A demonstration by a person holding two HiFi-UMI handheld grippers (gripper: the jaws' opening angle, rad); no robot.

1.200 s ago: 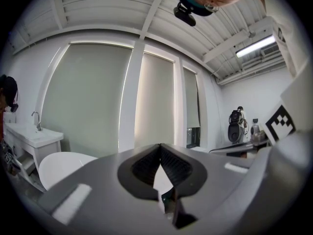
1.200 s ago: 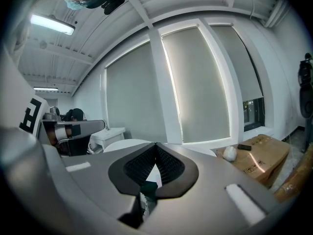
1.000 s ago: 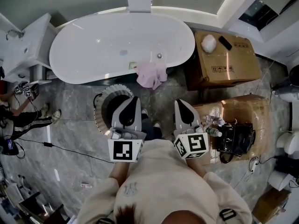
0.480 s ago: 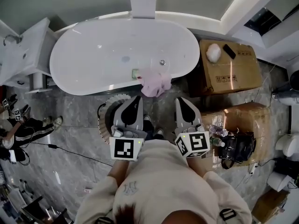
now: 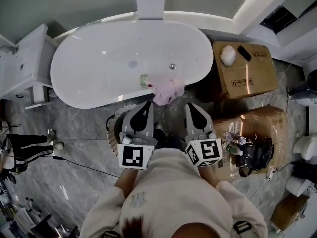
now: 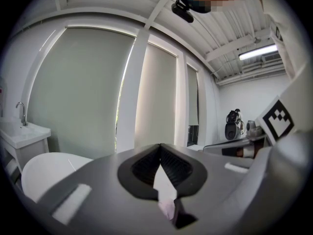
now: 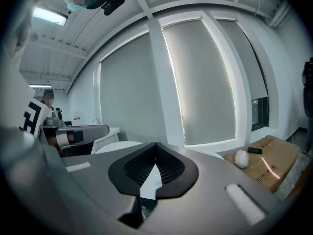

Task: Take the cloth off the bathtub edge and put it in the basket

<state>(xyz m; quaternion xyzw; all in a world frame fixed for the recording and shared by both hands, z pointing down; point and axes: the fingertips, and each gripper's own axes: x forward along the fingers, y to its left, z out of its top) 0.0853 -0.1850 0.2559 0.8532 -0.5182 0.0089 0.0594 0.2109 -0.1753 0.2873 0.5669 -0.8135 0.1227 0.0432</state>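
The pink cloth [image 5: 167,90] drapes over the bathtub [image 5: 89,68] edge. The left gripper [image 5: 145,106] and right gripper [image 5: 192,107] hover near it, each with fingers pressed together on nothing. The basket [image 5: 113,129] sits under the left one.

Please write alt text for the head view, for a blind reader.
A pink cloth hangs over the near edge of a white bathtub. A person holds the left gripper and right gripper, both shut and empty, near it; a basket sits under the left one.

Seen from the person, the bathtub [image 5: 99,68] closes the way at 12 o'clock, but its basin is free. A cardboard box [image 5: 245,71] at 2 o'clock and a wrapped box [image 5: 257,120] at 3 o'clock narrow the right side. The floor [image 5: 79,128] at 9 o'clock is open.
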